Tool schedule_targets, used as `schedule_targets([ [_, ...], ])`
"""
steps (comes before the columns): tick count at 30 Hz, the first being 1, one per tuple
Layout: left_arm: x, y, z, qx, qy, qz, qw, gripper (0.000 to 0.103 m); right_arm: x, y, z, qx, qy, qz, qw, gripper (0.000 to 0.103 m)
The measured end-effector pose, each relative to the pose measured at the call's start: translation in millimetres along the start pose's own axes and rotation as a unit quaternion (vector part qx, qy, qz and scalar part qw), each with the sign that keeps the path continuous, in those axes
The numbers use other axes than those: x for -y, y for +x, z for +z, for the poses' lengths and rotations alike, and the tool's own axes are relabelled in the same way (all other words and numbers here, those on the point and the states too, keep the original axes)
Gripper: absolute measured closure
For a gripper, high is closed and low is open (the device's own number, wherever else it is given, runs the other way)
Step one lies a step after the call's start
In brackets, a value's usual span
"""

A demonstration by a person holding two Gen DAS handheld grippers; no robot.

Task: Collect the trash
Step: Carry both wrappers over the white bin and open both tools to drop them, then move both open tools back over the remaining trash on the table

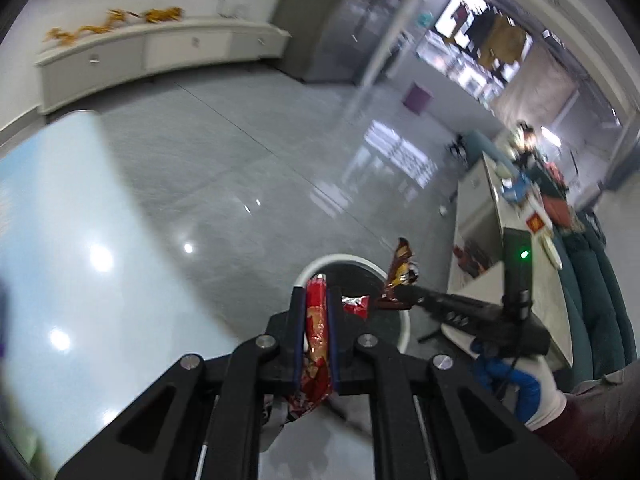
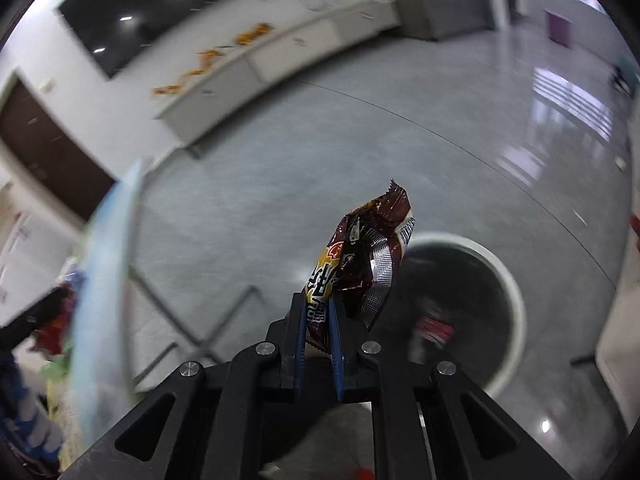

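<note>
Both wrappers are up off the surfaces & nearly at the bin. The red snack wrapper (image 1: 317,344) sits pinched between the left gripper (image 1: 316,292) jaws, shut tight on it, its top poking just past the tips and its crumpled tail hanging back toward the handle. The brown-and-yellow snack wrapper (image 2: 360,264) is clamped the same way in the right gripper (image 2: 318,304), most of it sticking up and flopping right of the jaws.

The bin (image 2: 514,292), round w/ a white rim & dark liner, stands on the grey floor (image 1: 224,184) just beyond both tips. From the left wrist cam its rim (image 1: 340,258) shows right behind the red wrapper; the right gripper (image 1: 404,294) w/ its wrapper (image 1: 402,268) hangs over the right side of that rim. Something red already lies inside the bin (image 1: 356,304), so I'd say at least one piece went in.

Left to do, as I judge it: get each wrapper squarely over the opening, let go. More may wait – the counter (image 1: 476,200) on the right carries a clutter of boxes & packets, too blurry to tell trash from not. A gloved hand (image 1: 532,388) holds the right tool. A pale blue-white panel on the near left is blurred.
</note>
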State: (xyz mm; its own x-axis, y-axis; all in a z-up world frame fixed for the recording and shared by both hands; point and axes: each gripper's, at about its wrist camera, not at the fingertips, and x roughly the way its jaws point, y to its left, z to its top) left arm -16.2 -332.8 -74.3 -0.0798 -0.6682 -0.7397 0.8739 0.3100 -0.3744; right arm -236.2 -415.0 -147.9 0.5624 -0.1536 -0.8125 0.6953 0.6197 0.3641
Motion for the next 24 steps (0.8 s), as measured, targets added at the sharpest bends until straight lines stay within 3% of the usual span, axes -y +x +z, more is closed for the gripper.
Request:
schedule_targets([
  [7,45,82,32,-0.056,0.001,-0.046,0.9974,0.090,46,26,1,-0.018,0.047,-0.032,0.998,0.088],
  [9,59,100,39,-0.069,-0.002,-0.065,0.9955,0.069,58,29,1,-0.018,0.064,-0.039,0.997,0.081],
  [10,63,108,41,-0.071,-0.011,-0.077,0.9944,0.047,62,28,0,-0.017,0.071,-0.045,0.996,0.076],
  [11,64,110,42,-0.069,-0.015,-0.083,0.9940,0.037,67,28,0,-0.015,0.077,-0.054,0.995,0.066],
  [14,68,111,43,-0.062,-0.014,-0.095,0.9934,0.037,75,21,-2,-0.008,0.084,-0.067,0.994,0.061],
  [19,63,63,34,-0.001,0.029,-0.026,0.9992,0.037,70,0,4,0.020,0.076,-0.066,0.995,0.061],
  [24,34,0,20,0.065,0.030,0.065,0.9953,0.037,28,-13,18,0.050,0.028,-0.008,0.998,0.058],
])
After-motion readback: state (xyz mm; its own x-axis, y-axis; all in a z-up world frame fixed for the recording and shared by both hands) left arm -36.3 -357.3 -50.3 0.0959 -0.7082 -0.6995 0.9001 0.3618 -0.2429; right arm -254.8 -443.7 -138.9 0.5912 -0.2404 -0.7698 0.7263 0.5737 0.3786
